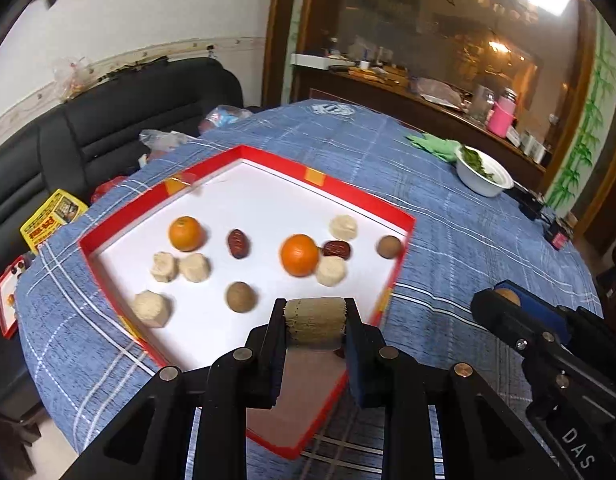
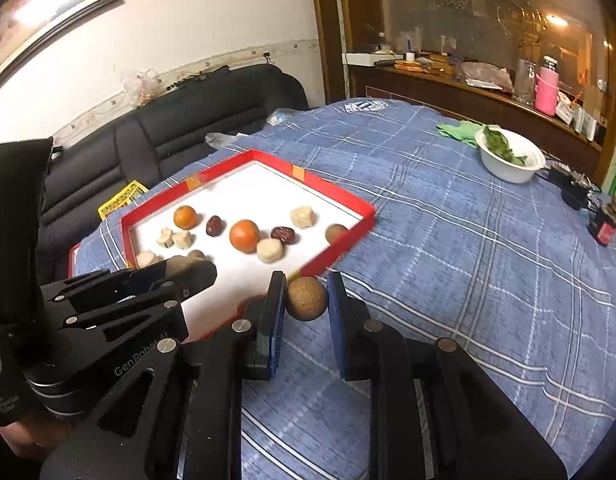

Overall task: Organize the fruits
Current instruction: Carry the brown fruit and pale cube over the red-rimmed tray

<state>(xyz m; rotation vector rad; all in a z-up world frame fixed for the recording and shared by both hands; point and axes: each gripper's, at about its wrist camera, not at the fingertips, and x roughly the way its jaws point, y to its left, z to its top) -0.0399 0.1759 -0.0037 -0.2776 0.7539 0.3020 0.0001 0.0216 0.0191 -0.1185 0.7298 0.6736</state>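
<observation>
Red-rimmed tray (image 1: pixel 395 216) with white floor, lying on a bench draped in a blue plaid cloth (image 1: pixel 467 240). Loose on the tray floor: two oranges (image 1: pixel 186 233) (image 1: pixel 300 255), two dark red dates (image 1: pixel 238 243) (image 1: pixel 336 249), two brown round fruits (image 1: pixel 241 297) (image 1: pixel 389 247) and five pale, roughly cut chunks (image 1: pixel 343 227), one of them touching the right-hand orange and two touching each other near the left-hand orange.

Left tool (image 1: pixel 315 322): clamped on a tan, cylindrical chunk (image 1: pixel 315 320), held crosswise between the two pads above the near part of the tray; seen from the right wrist view at lower left (image 2: pixel 188 270), with a gloved hand (image 2: pixel 12 404) behind it.

Right tool (image 2: pixel 306 300): clamped on a brown, cork-coloured round fruit (image 2: pixel 306 298), held just outside the tray's near right rim, over the cloth; in the left wrist view it appears at right (image 1: pixel 503 300), the fruit only partly visible between the pads.

Beyond the tray, toward the bench's far right edge: a white bowl (image 1: pixel 483 180) containing green leaves, with a green cloth (image 1: pixel 435 146) just beside it. Behind the bench: a black sofa (image 1: pixel 108 120) with a yellow printed packet (image 1: pixel 52 218) on it, and a dark wooden sideboard carrying a pink container (image 1: pixel 501 118).
</observation>
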